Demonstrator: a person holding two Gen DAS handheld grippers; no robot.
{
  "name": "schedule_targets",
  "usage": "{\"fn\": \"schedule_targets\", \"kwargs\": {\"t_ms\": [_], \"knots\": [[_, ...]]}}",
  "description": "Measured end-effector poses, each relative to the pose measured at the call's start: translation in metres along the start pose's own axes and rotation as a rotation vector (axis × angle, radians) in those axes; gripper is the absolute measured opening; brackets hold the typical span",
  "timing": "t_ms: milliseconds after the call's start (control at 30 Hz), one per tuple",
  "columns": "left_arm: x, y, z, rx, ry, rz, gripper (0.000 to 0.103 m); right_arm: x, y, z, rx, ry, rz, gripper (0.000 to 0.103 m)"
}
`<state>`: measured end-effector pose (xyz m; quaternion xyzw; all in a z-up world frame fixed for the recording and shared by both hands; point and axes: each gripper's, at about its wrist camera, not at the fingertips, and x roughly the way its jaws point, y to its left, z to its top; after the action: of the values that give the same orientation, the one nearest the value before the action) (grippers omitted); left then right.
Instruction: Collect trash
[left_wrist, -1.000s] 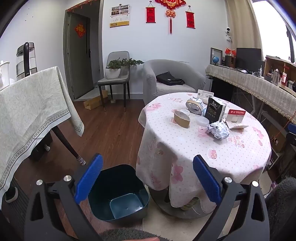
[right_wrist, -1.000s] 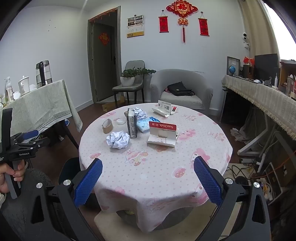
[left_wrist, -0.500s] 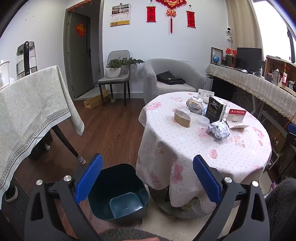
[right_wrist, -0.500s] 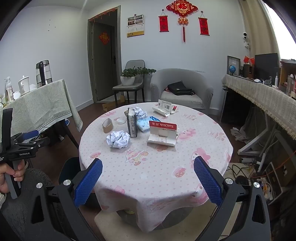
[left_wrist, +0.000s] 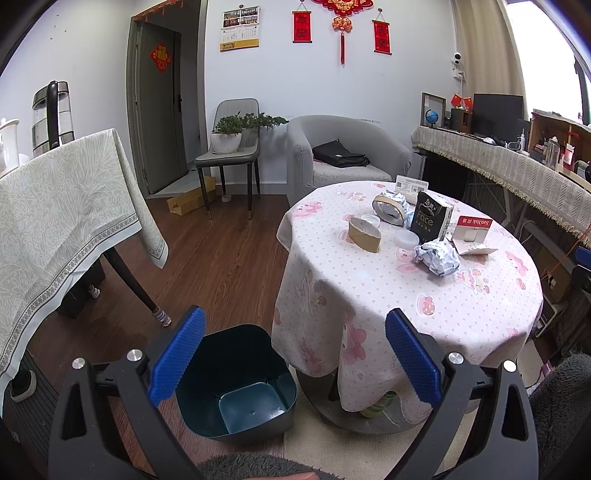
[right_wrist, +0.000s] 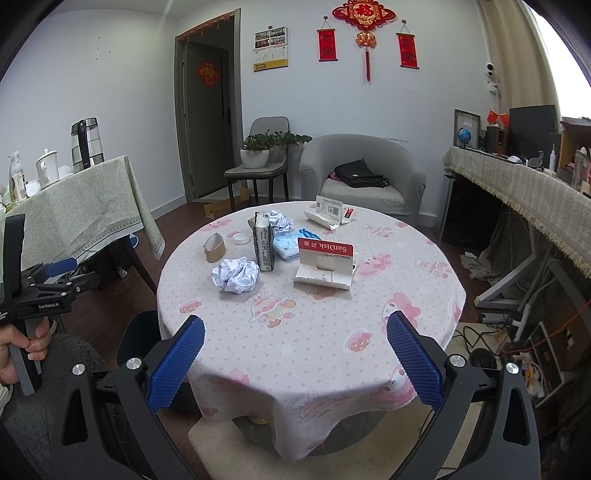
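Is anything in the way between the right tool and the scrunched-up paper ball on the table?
Nothing visible is. The right tool is open, back at the table's near edge, and only bare pink tablecloth lies between it and the crumpled paper ball. The black box stands just beside the ball, not in front.

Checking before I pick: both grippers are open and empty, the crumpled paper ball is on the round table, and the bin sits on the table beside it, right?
Not quite. The bin stands on the floor beside the round table, as the left wrist view shows. The rest holds: left gripper and right gripper are open and empty, and the crumpled paper ball is on the table.
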<state>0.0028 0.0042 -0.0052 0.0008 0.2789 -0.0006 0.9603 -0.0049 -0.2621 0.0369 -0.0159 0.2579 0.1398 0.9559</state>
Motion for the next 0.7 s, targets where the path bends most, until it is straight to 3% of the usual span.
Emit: {"fn": "schedule_targets", "kwargs": {"t_ms": [700], "knots": [[0.0012,-0.0027,-0.0042,0.009,0.001,0.004,0.100,0.0038,0.0003,-0.0024,0.002,0.005,0.001,0.100]]}}
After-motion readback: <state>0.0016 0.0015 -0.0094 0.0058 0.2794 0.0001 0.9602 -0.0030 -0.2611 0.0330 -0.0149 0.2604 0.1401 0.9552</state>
